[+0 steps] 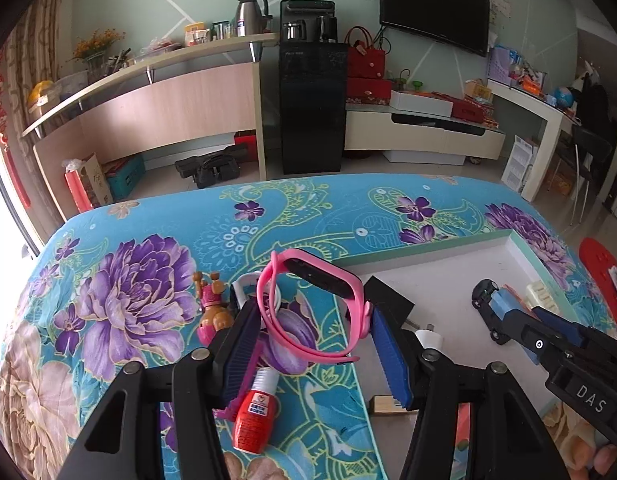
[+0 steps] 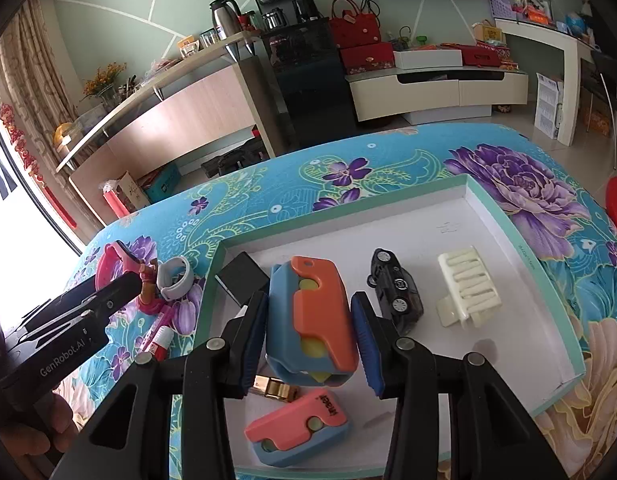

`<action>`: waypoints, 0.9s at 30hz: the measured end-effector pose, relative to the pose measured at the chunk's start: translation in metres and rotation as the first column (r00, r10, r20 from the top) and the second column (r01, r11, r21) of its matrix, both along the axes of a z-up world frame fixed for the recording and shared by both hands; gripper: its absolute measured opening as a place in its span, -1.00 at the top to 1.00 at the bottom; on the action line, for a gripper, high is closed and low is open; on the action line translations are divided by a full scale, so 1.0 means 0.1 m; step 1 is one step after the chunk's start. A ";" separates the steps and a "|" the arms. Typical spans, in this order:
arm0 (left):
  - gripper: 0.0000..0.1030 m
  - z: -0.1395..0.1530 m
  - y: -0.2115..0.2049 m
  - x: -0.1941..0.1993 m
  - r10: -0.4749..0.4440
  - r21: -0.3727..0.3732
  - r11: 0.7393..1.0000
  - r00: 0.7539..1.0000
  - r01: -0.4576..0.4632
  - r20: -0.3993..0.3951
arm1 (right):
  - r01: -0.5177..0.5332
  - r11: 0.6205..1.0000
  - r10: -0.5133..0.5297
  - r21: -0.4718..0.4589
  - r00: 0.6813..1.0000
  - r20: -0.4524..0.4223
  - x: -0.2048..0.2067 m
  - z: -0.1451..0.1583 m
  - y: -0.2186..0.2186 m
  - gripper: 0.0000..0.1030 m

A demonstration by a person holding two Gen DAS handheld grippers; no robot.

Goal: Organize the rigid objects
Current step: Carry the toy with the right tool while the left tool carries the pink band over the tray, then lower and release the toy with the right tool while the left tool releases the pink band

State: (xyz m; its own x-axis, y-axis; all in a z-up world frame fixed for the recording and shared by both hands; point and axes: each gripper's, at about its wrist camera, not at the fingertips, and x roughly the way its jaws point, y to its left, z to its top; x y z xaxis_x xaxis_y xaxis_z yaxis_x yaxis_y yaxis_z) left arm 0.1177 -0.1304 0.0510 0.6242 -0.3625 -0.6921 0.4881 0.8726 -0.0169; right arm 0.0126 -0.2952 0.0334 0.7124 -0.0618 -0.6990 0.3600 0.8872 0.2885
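Gripping a pink band (image 1: 308, 300), the left claw (image 1: 314, 344) lifts it; right claw (image 2: 310, 336) clamps an orange-blue toy (image 2: 308, 320).

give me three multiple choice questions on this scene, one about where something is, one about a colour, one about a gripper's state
1. Where is the black toy car?
A. inside the white tray
B. on the flowered cloth beside the tray
C. on the floor

2. What colour is the watch band in the left gripper?
A. green
B. pink
C. yellow

3. What is the right gripper doing?
A. hanging empty
B. holding a glue bottle
C. clamped on a blue and orange toy

Answers: 1 A, the car lies on the tray's white floor near the cream clip. 2 B, the looped strap is plainly pink. 3 C, both pads press the toy's sides above the tray.
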 end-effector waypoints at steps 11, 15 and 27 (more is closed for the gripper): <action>-0.17 -0.11 -0.53 -0.30 -0.139 0.066 0.988 0.990 0.139 -0.001 | 0.039 0.999 -0.039 0.019 0.999 -0.031 -0.26 -0.03 -0.24 0.14; -0.17 -0.15 -0.65 -0.38 -0.176 0.081 0.981 0.984 0.176 -0.008 | 0.043 0.999 -0.042 0.024 0.999 -0.031 -0.31 -0.03 -0.29 0.14; -0.17 -0.30 -0.83 -0.47 -0.220 0.120 0.967 0.974 0.224 -0.045 | 0.044 0.998 -0.042 0.036 0.997 -0.061 -0.34 -0.11 -0.38 0.14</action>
